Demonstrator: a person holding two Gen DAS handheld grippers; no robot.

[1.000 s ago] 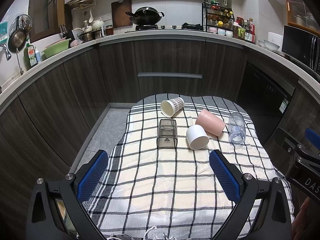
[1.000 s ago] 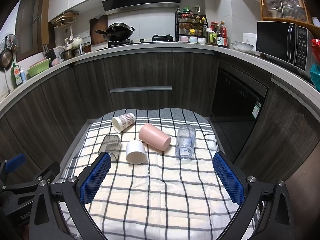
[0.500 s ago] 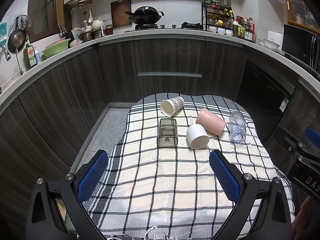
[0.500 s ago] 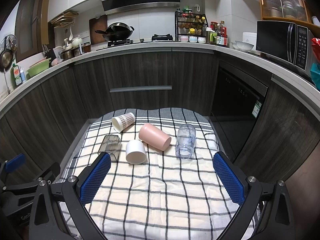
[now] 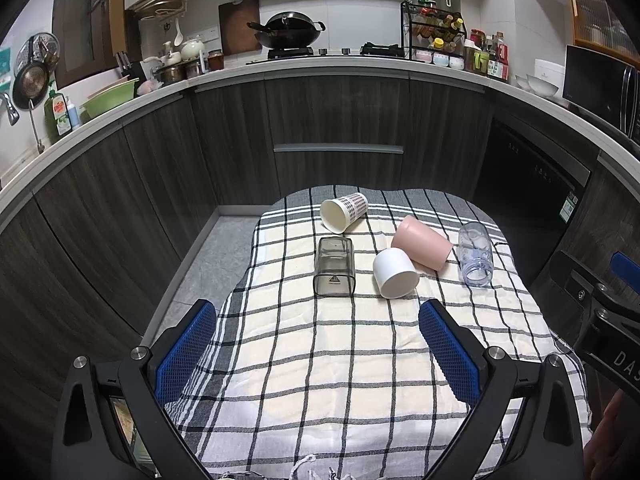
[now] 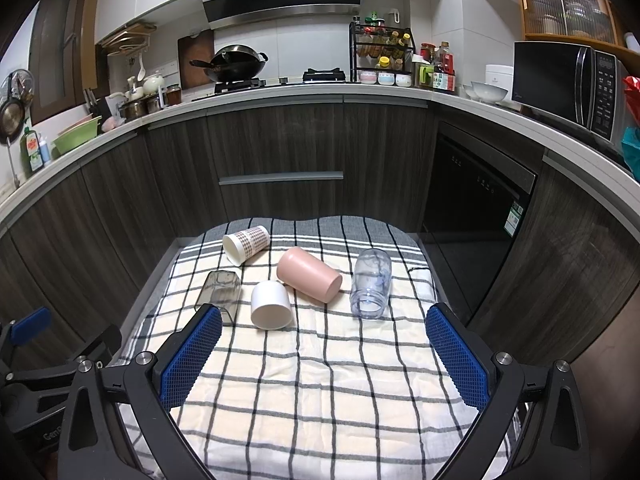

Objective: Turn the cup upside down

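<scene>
Several cups lie on their sides on a checked cloth (image 5: pixel 340 360): a patterned paper cup (image 5: pixel 343 212), a smoky square cup (image 5: pixel 334 266), a white cup (image 5: pixel 395 273), a pink cup (image 5: pixel 422 243) and a clear glass (image 5: pixel 475 258). They also show in the right wrist view: paper cup (image 6: pixel 246 243), smoky cup (image 6: pixel 219 290), white cup (image 6: pixel 271 304), pink cup (image 6: pixel 309 274), clear glass (image 6: pixel 371 282). My left gripper (image 5: pixel 318 354) is open and empty, near the table's front. My right gripper (image 6: pixel 324 360) is open and empty, also short of the cups.
The cloth (image 6: pixel 320 380) covers a small table with dark kitchen cabinets (image 5: pixel 336 132) behind and on both sides. A dishwasher (image 6: pixel 476 208) stands to the right. The floor (image 5: pixel 208 264) shows at the table's left. The right gripper's body (image 5: pixel 600 320) is at the left view's right edge.
</scene>
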